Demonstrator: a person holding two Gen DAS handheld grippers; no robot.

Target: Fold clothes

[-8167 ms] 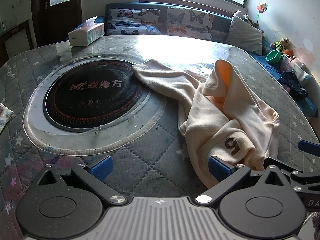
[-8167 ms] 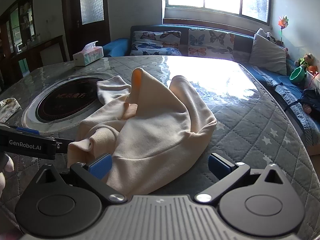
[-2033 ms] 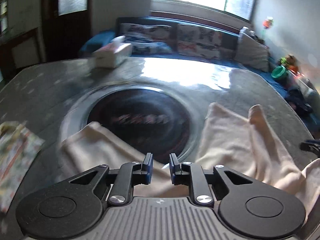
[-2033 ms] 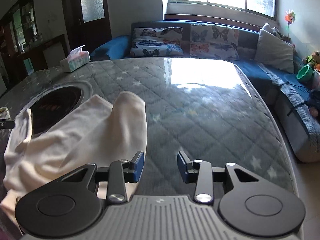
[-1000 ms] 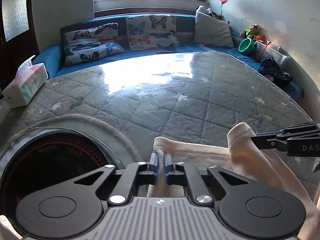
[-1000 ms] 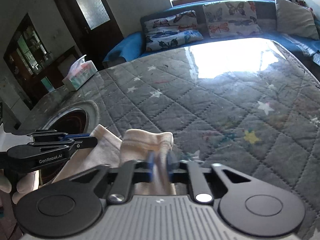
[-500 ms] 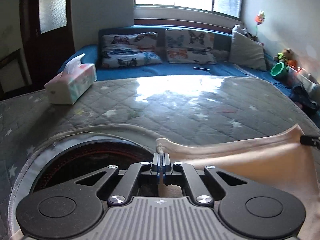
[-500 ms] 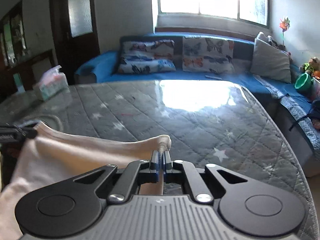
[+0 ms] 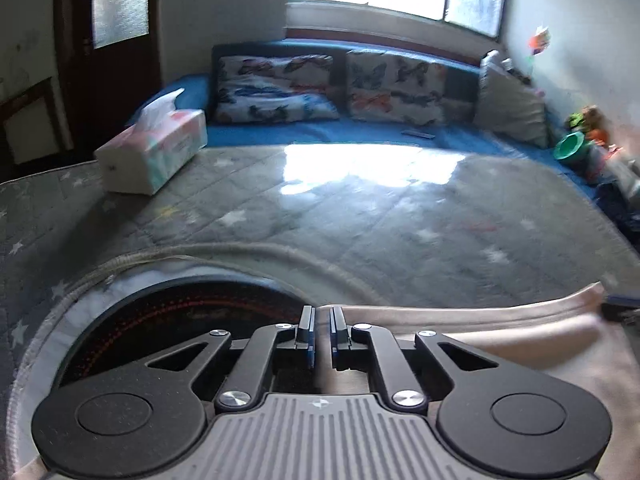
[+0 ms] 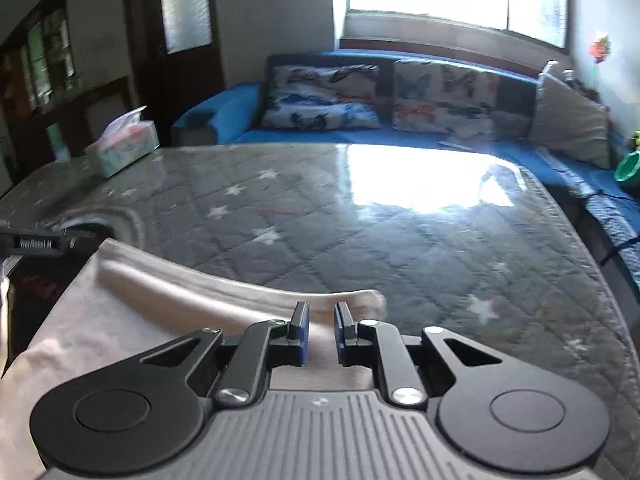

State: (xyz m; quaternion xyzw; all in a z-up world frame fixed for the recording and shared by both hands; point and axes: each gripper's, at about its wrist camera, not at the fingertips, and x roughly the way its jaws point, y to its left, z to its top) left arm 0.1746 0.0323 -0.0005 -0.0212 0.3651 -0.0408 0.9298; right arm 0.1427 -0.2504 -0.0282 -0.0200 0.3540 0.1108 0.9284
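Observation:
A cream garment point(image 9: 500, 332) lies spread on the quilted grey table cover point(image 9: 360, 232), its top edge running between my two grippers. My left gripper point(image 9: 322, 334) sits at the edge's left end, over the rim of the black round cooktop point(image 9: 180, 308). Its jaws are opening, a narrow gap shows and the pads do not press the cloth. In the right wrist view the garment point(image 10: 160, 292) ends in a corner just ahead of my right gripper point(image 10: 320, 330). That gripper's jaws are also opening, with cloth lying in the gap, unpinched.
A tissue box point(image 9: 152, 156) stands at the table's far left. Behind the table runs a blue sofa with butterfly cushions point(image 9: 320, 88), and a green bowl point(image 9: 570, 146) sits at the right. The left gripper's tip point(image 10: 40, 243) shows at the right wrist view's left edge.
Half a second ago both grippers were pinched shut on the garment's top edge. Now both pairs of jaws stand slightly apart and the edge rests on the table.

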